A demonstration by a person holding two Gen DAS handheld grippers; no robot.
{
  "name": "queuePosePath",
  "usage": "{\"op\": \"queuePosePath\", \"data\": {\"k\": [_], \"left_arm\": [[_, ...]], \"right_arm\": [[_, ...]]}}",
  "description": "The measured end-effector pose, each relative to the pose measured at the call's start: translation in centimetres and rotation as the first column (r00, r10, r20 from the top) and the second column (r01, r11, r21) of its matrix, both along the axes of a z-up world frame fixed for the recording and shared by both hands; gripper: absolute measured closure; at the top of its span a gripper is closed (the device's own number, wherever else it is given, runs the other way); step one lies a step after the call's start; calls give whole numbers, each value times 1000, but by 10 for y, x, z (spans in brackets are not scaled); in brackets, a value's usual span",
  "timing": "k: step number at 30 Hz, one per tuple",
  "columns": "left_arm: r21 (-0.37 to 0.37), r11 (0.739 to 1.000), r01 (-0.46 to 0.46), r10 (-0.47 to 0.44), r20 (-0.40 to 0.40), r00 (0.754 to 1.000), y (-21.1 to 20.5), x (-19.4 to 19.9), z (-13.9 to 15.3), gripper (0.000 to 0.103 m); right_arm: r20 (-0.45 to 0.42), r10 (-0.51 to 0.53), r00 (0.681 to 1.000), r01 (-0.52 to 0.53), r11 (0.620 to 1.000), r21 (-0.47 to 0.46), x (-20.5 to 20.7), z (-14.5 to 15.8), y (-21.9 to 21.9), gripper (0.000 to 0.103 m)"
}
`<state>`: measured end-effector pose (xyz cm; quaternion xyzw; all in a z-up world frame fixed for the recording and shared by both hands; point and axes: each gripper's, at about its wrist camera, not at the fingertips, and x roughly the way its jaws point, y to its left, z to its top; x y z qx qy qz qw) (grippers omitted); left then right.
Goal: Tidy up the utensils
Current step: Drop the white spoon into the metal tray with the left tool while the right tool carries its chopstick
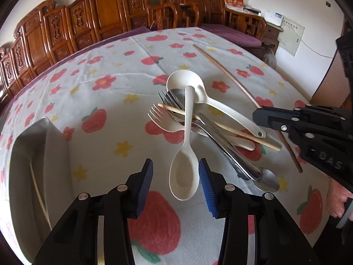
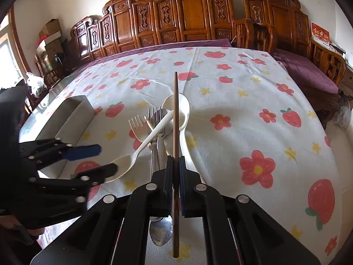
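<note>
- The left gripper (image 1: 175, 172) is nearest the lens, its blue-padded jaws partly open with the bowl of a cream plastic spoon (image 1: 184, 154) between them. The right pad looks to be at the bowl's rim; the left pad stands clear, so nothing is clamped yet.
- That spoon's long axis runs straight away from the fingers, the handle tip propped on the pile of utensils (image 1: 198, 119) at the middle of the tablecloth (image 1: 110, 101). I judge a straight close across the bowl would take it.
- The right gripper (image 2: 175, 176) is closed tight on a dark brown chopstick (image 2: 175, 119), which runs along its fingers out over the pile.
- The pile holds a cream ladle (image 1: 187, 84), a cream fork (image 1: 163, 121), metal forks and spoons, and a pale chopstick (image 1: 220, 128).
- A metal tray (image 1: 28, 154) lies at the cloth's left edge, just beside the left gripper, with one pale chopstick (image 1: 39, 194) inside; it is likely the destination.
</note>
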<state>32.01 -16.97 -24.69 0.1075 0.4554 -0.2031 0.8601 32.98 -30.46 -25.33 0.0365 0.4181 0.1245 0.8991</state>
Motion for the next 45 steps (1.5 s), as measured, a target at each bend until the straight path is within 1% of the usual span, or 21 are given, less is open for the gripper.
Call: {"op": "queuePosePath", "data": {"k": [4,6,7,9,11,15,19,26,32,45], "left_arm": [[-2,1000,-9,9,-38,999,-2,7,-9,65],[-5,1000,-8,8,-52,999,-2,11,-12,71],[-5,1000,-7,6,-58,998,-3,11,-13,73],[-7,1000,-6,6,-66,998,-3,9,-16,87],[-15,1000,-4,3,-70,998,-3,8,-17,90],[-21,1000,-9,8,-54,999,-2,2,-12,99],[-11,1000,-24,24,-45,999,6,-2,-6,100],[-41,996,-75,74,-16,997,35,-11,19,100],[-27,995,-97,98,44,994,53,-17,43,100],[-5,988,-155,155,78,985,96,-19,62,100]], "right_arm": [[3,4,1000,-4,1000,6,1,1,2,97],[4,8,1000,-8,1000,8,1,2,3,97],[4,11,1000,-11,1000,9,1,2,4,97],[5,15,1000,-15,1000,8,1,2,6,97],[8,19,1000,-19,1000,13,1,4,8,97],[23,37,999,-37,999,13,-1,8,18,97],[32,47,998,-48,999,13,-2,12,24,97],[46,68,997,-70,997,35,-8,19,37,97],[60,103,993,-106,993,53,-14,27,53,97],[85,175,981,-182,980,75,-25,39,82,97]]}}
